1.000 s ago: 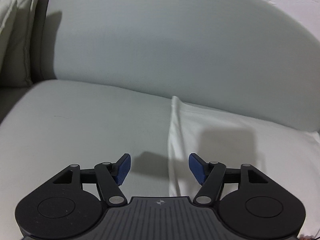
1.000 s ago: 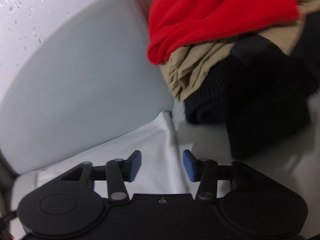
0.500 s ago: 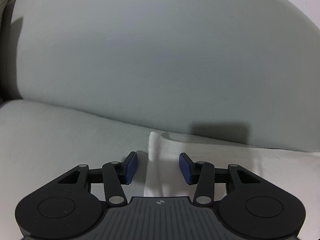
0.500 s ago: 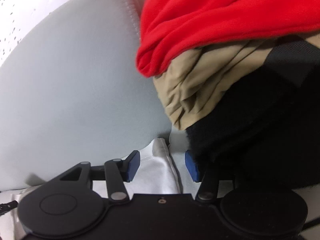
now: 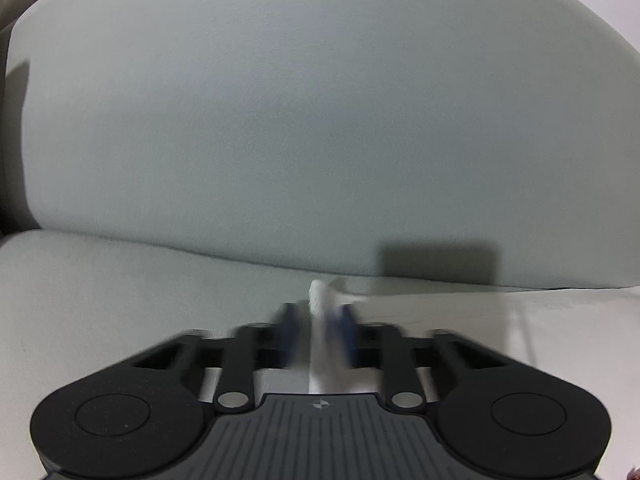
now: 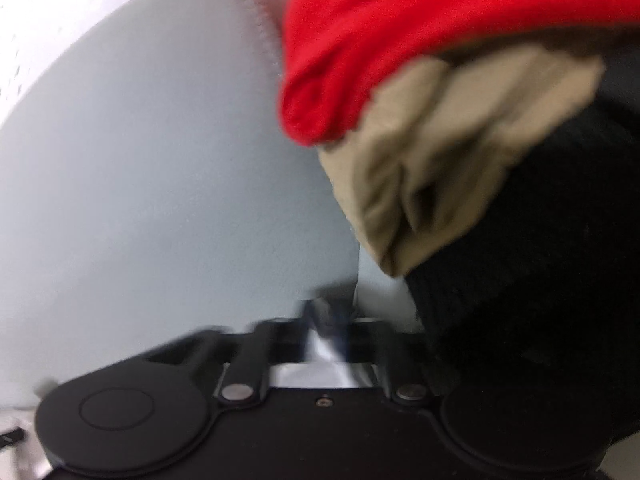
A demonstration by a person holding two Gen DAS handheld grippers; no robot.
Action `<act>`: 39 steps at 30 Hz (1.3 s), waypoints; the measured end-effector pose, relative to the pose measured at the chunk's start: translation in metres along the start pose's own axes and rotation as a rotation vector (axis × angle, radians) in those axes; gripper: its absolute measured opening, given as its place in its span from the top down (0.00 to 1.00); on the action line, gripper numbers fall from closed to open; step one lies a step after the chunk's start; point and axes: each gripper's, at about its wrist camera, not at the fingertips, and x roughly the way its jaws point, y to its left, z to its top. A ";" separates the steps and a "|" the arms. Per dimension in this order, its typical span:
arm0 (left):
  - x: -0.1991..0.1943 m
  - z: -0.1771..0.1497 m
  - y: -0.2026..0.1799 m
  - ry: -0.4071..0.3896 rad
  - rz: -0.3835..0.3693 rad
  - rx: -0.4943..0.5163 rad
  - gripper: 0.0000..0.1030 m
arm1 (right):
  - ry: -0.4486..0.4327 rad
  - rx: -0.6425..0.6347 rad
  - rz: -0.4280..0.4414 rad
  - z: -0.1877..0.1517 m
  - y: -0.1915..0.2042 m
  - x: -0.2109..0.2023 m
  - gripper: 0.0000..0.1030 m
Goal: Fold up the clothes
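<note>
Left wrist view: the white garment [image 5: 460, 312] lies flat on the sofa seat [image 5: 120, 300], spreading from the left claw [image 5: 318, 332] off to the right, up against the base of the grey backrest cushion [image 5: 320, 120]. Its near corner sits right in the claw's mouth. The jaws have just been closing and are now pressed together on that corner, pinching a bunched ridge of white fabric that pokes up just past the blue pads [image 5: 286, 332]. Fingers are motion-blurred, so pad contact reads from the squeezed cloth between them. The fabric is plain white and thin, with the corner crumpled into a small upright fold and the rest smooth. A square shadow falls on the cushion just above the garment.

Right wrist view: another corner of the same white garment [image 6: 320, 344] is between the fingers of the right claw [image 6: 326, 320], low against the backrest cushion [image 6: 140, 180]. These jaws have also just been closing and are now pinched shut on the cloth. A strip of white shows between the fingers and behind them over the claw body. This view is blurred too, and pad detail is hard to make out. Just to the right of the claw is a pile of other clothes, with a red garment [image 6: 420, 40] on top, a tan garment [image 6: 440, 160] under it and a black garment [image 6: 540, 280] at the bottom, close beside the claw's right finger.
</note>
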 end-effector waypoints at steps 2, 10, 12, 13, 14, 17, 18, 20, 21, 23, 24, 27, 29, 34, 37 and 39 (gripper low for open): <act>-0.011 -0.001 -0.001 -0.039 0.019 0.024 0.97 | -0.016 0.014 0.025 -0.004 -0.006 -0.012 0.95; -0.095 -0.017 -0.006 -0.156 0.017 0.032 0.97 | -0.093 0.021 0.109 -0.020 -0.009 -0.110 0.96; -0.128 -0.025 -0.007 -0.182 0.005 0.023 0.97 | -0.118 0.008 0.124 -0.019 -0.010 -0.143 0.96; -0.145 -0.030 -0.005 -0.190 -0.005 0.005 0.97 | -0.123 0.011 0.130 -0.018 -0.013 -0.160 0.96; -0.162 -0.035 -0.003 -0.197 -0.016 -0.017 0.97 | -0.123 0.019 0.136 -0.018 -0.017 -0.178 0.96; -0.214 -0.058 0.003 -0.196 -0.043 -0.082 0.97 | -0.102 0.059 0.156 -0.020 -0.036 -0.233 0.96; -0.230 -0.066 0.005 -0.193 -0.054 -0.106 0.97 | -0.091 0.073 0.162 -0.021 -0.043 -0.250 0.96; -0.262 -0.087 0.013 -0.177 -0.089 -0.179 0.97 | -0.061 0.098 0.170 -0.027 -0.055 -0.276 0.96; -0.271 -0.098 0.017 -0.162 -0.105 -0.214 0.97 | -0.043 0.101 0.168 -0.027 -0.057 -0.284 0.96; -0.285 -0.126 0.016 -0.107 -0.087 -0.265 0.97 | 0.010 0.083 0.147 -0.021 -0.057 -0.283 0.96; -0.290 -0.141 0.013 -0.073 -0.054 -0.269 0.97 | 0.053 0.067 0.126 -0.025 -0.058 -0.279 0.96; -0.300 -0.178 0.013 -0.007 -0.023 -0.303 0.98 | 0.172 0.026 0.068 -0.041 -0.060 -0.265 0.96; -0.309 -0.192 0.004 -0.001 -0.007 -0.287 0.97 | 0.214 0.025 0.049 -0.062 -0.068 -0.261 0.96; -0.325 -0.211 -0.015 -0.031 0.017 -0.259 0.97 | 0.195 0.066 0.083 -0.075 -0.080 -0.278 0.96; -0.348 -0.222 -0.017 -0.067 0.007 -0.262 0.97 | 0.152 0.085 0.115 -0.071 -0.088 -0.300 0.96; -0.355 -0.228 -0.029 -0.072 0.041 -0.198 0.97 | 0.133 0.087 0.123 -0.071 -0.094 -0.317 0.96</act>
